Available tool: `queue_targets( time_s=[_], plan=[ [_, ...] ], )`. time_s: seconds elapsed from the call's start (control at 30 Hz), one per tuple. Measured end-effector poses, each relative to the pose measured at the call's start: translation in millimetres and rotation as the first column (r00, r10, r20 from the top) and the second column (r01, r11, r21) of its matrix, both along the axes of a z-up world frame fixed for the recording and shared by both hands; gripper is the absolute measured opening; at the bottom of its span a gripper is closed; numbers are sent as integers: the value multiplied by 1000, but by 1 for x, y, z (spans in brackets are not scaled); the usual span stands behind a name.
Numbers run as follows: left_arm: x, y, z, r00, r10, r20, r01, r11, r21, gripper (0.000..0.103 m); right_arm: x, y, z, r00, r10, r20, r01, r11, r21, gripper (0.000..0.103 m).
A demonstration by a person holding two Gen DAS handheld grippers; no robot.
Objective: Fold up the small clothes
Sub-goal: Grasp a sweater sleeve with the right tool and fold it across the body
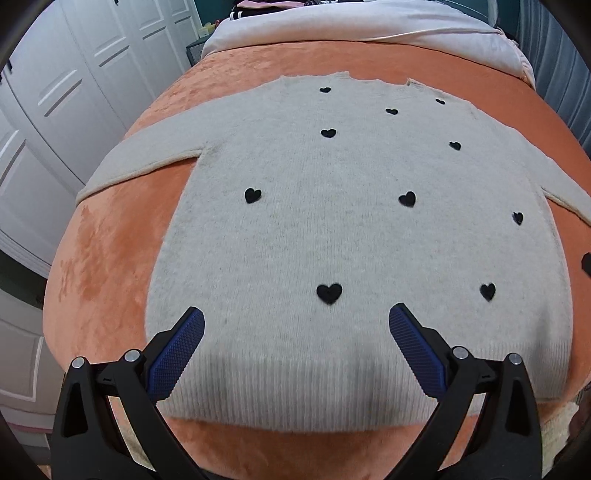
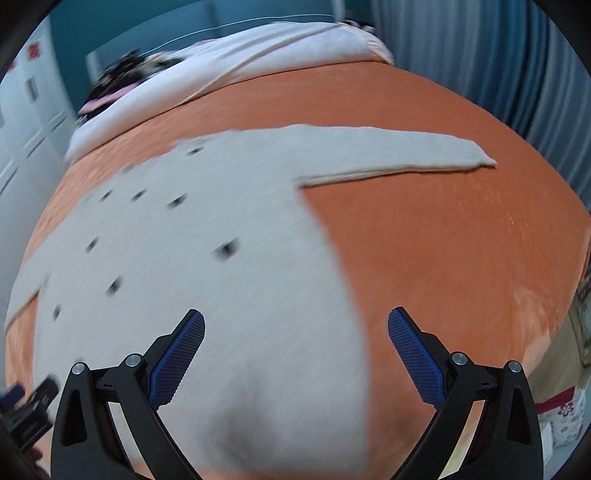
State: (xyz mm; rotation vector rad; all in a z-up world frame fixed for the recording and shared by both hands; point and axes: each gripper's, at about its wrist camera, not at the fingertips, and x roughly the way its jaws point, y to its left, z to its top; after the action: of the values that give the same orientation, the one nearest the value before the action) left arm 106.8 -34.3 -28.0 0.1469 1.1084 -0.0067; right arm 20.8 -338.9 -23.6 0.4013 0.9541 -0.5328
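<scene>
A small cream knit sweater with black hearts lies flat, front up, on an orange blanket. Its sleeves spread out left and right. My left gripper is open and empty, hovering over the ribbed bottom hem near the middle. My right gripper is open and empty above the sweater's lower right side edge. The right sleeve stretches out to the right in the right wrist view, which is motion-blurred. The left gripper shows at that view's lower left edge.
The orange blanket covers a bed. A white duvet lies folded at the far end with dark clothes behind it. White closet doors stand at the left, blue curtains at the right.
</scene>
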Motion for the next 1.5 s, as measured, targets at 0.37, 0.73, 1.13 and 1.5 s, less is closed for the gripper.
queue_targets(
  time_s=[0.37,0.73,1.13,1.5],
  plan=[
    [85,-21,1,997,8,70,-7,1000,-9,98,43,-285,-75,855,-515,65,473,824,312,98],
    [90,14,11,989,102,112,-98,994,-40,98,177,-195,36,953,-14,302,-19,994,104,12],
    [98,118,5,953,296,62,-279,940,-195,98,271,149,-52,789,607,101,-614,768,182,19],
    [174,252,-33,845,532,53,-491,812,-316,98,157,56,-6,922,370,113,-376,926,37,63]
  ],
)
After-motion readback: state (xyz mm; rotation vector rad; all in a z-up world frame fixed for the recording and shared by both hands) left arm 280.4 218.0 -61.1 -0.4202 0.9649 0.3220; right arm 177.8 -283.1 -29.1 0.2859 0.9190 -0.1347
